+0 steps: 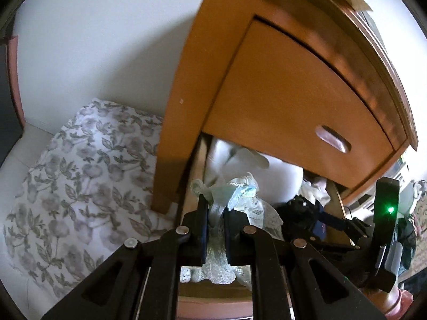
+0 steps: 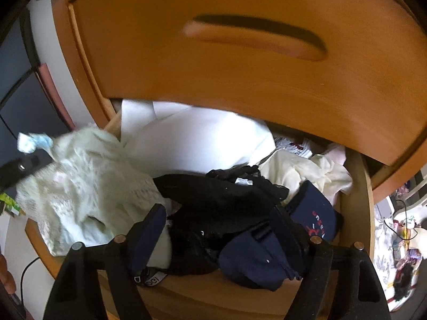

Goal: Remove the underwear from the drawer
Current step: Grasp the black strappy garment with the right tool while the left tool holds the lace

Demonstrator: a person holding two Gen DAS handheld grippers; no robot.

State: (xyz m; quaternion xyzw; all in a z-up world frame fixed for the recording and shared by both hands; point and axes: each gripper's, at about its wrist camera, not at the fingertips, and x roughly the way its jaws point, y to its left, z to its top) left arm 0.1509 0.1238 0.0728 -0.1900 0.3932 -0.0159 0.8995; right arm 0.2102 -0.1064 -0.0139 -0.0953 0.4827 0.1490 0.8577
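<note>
- Now the left tongs (image 1: 215, 220) are pinched narrow on a pale lace garment (image 1: 241, 208), whose bunched top and blue ribbon poke up between the pads.
- Its lower folds trail down over the front edge of the open drawer (image 1: 213, 292), so it looks partly lifted out, not yet clear.
- From the right wrist view, that lace garment (image 2: 80, 186) drapes over the drawer's left corner.
- The right tongs (image 2: 221, 229) stand wide over the drawer's front, gripping nothing; a black piece (image 2: 213, 200) and a navy piece (image 2: 253, 256) lie between the fingers.
- More cloth, cream and white, is piled further back under the shut upper drawer.
- Handling, as a guess: all of it is light, soft and limp, and will sag and stretch rather than hold shape.
- Lace can snag on the wooden edge, so lifting up before pulling away seems wise.
- A thick bunched fold or waistband gives the surest hold; a single thin layer may slip out.
</note>
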